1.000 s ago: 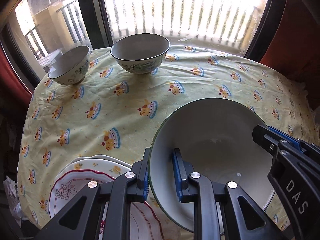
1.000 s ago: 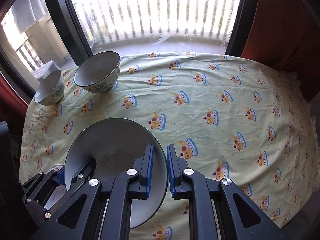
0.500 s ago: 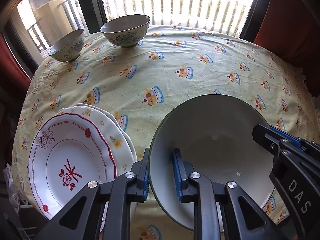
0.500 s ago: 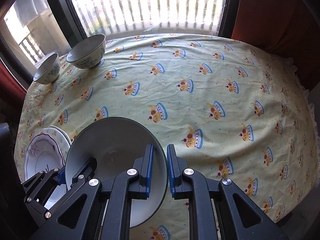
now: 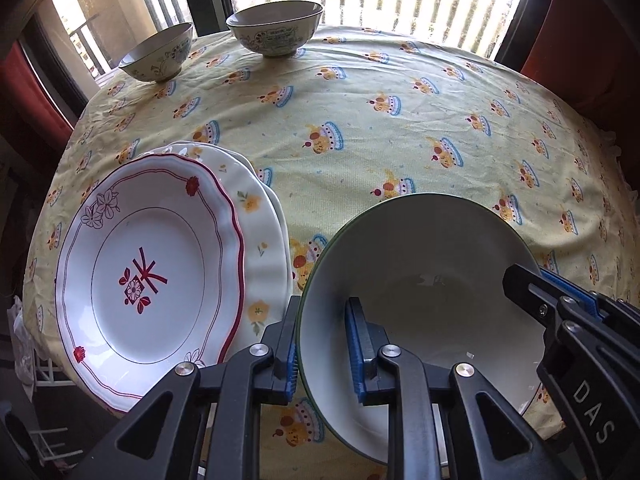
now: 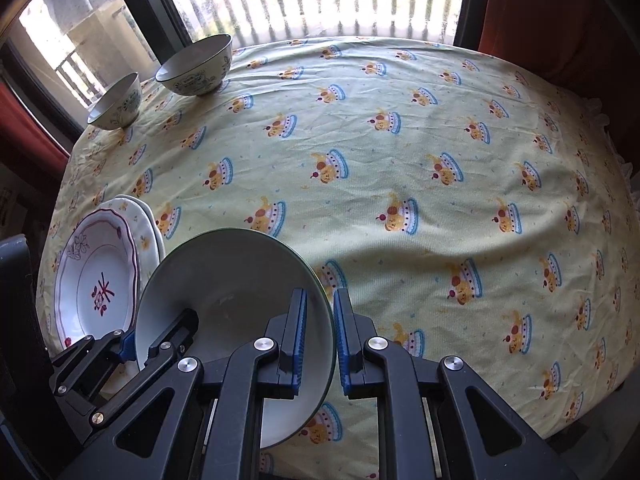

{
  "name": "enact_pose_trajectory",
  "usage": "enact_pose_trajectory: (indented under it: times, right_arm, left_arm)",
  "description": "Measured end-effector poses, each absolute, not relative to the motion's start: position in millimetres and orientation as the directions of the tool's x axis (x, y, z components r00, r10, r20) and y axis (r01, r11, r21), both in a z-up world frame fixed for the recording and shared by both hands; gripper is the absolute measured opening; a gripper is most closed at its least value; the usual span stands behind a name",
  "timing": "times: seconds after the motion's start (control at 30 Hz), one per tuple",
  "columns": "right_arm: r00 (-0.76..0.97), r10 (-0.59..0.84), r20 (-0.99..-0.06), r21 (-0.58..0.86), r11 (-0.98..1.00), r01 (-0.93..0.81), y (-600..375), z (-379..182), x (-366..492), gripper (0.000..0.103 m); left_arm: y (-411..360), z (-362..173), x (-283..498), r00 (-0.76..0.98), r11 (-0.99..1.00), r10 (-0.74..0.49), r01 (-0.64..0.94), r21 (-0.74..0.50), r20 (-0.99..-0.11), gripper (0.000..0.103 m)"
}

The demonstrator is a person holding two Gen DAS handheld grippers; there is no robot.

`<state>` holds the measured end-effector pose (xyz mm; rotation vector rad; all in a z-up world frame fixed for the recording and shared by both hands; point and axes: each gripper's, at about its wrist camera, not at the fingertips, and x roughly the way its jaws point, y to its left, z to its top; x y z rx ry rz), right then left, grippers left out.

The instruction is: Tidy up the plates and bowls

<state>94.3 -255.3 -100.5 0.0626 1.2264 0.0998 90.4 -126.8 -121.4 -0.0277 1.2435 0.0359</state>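
Observation:
Both grippers hold one large white bowl with a green rim (image 5: 420,264) (image 6: 228,276) over the near edge of the table. My left gripper (image 5: 322,344) is shut on its left rim, one pad inside and one outside. My right gripper (image 6: 320,332) is shut on the opposite rim. To the bowl's left lies a stack of plates, topped by a white plate with red flowers (image 5: 148,276) (image 6: 98,276). Two patterned bowls stand at the far left: a smaller one (image 5: 158,58) (image 6: 116,102) and a larger one (image 5: 276,34) (image 6: 196,66).
The round table (image 5: 400,120) (image 6: 400,160) wears a yellow cloth printed with cakes. A window with a balcony railing runs behind it. A red curtain hangs at the far right, and the table edge drops off close on the near side.
Both grippers have pulled the big bowl back toward the near edge and slightly lower. The plate stack came fully into view on the left, and the two small bowls receded.

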Motion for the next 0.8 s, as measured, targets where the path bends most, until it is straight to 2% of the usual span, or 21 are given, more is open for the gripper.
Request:
enact_pose_trajectory:
  times: [0.3, 0.6, 0.63, 0.73, 0.8]
  right_arm:
    - [0.341, 0.123, -0.932, 0.12, 0.992, -0.03, -259, -103, 84, 0.017]
    - [0.359, 0.094, -0.929, 0.088, 0.996, -0.032, -266, -100, 82, 0.017]
    - [0.357, 0.095, -0.929, 0.092, 0.995, -0.025, -268, -101, 82, 0.017]
    - [0.356, 0.101, -0.929, 0.104, 0.995, -0.012, -269, -103, 81, 0.023]
    - [0.351, 0.126, -0.928, 0.127, 0.992, -0.021, -269, -104, 82, 0.035]
  left_arm:
    - [-131, -122, 86, 0.336, 0.999, 0.019, -0.039, 0.007, -0.942, 0.022]
    - [-137, -121, 85, 0.356, 0.998, -0.017, -0.047, -0.036, -0.934, 0.023]
    - [-137, -121, 85, 0.359, 0.998, -0.019, -0.048, -0.039, -0.933, 0.027]
    - [-138, -119, 84, 0.364, 0.998, -0.001, -0.053, -0.022, -0.932, 0.036]
    - [-135, -119, 84, 0.362, 0.998, 0.004, -0.066, -0.022, -0.932, 0.04]
